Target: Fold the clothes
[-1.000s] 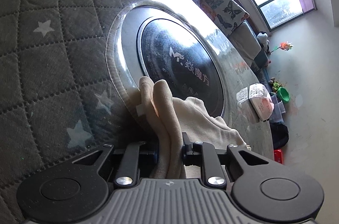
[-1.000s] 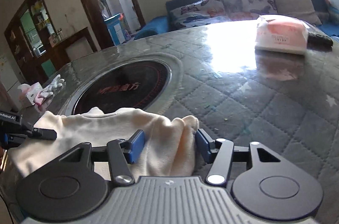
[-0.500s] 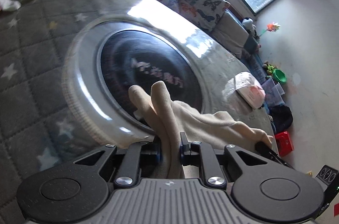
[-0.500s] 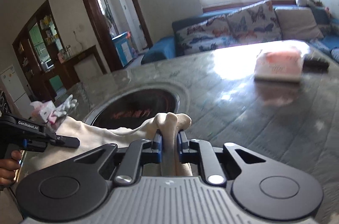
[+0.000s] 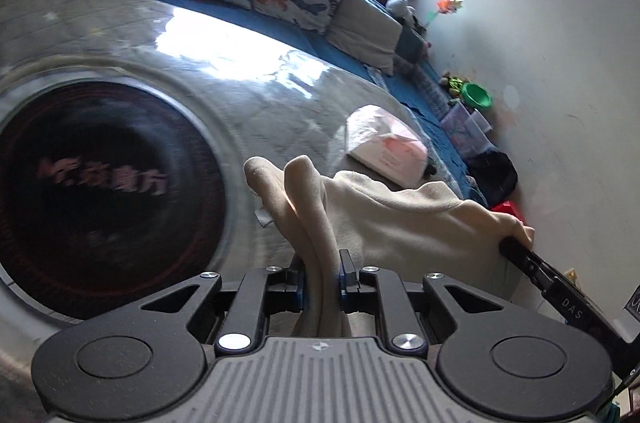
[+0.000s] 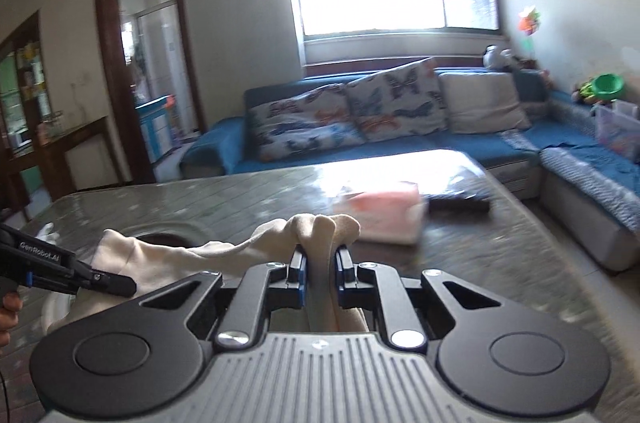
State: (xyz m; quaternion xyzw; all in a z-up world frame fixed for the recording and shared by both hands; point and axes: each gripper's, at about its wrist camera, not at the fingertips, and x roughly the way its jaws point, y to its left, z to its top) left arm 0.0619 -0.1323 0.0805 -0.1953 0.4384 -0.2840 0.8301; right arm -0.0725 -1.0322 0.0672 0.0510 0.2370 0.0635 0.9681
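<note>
A cream fleece garment [image 5: 400, 219] hangs stretched between my two grippers above the table. My left gripper [image 5: 320, 273] is shut on one bunched corner of it. My right gripper [image 6: 320, 265] is shut on the other bunched corner [image 6: 320, 231]. In the left wrist view the right gripper's finger [image 5: 520, 251] shows at the garment's far end. In the right wrist view the left gripper [image 6: 116, 283] shows at the left, clamped on the cloth. The rest of the garment hangs below the grippers, out of sight.
The table has a quilted grey cover under glass [image 5: 248, 103] and a round black hotplate [image 5: 100, 179] in its middle. A pink and white tissue pack [image 6: 380, 215] and a dark flat object [image 6: 460, 203] lie on it. A blue sofa [image 6: 400, 127] stands behind.
The right gripper closed on the garment corner. Both grippers lifted the cloth up off the table, and the views tilted up toward the sofa and window.
</note>
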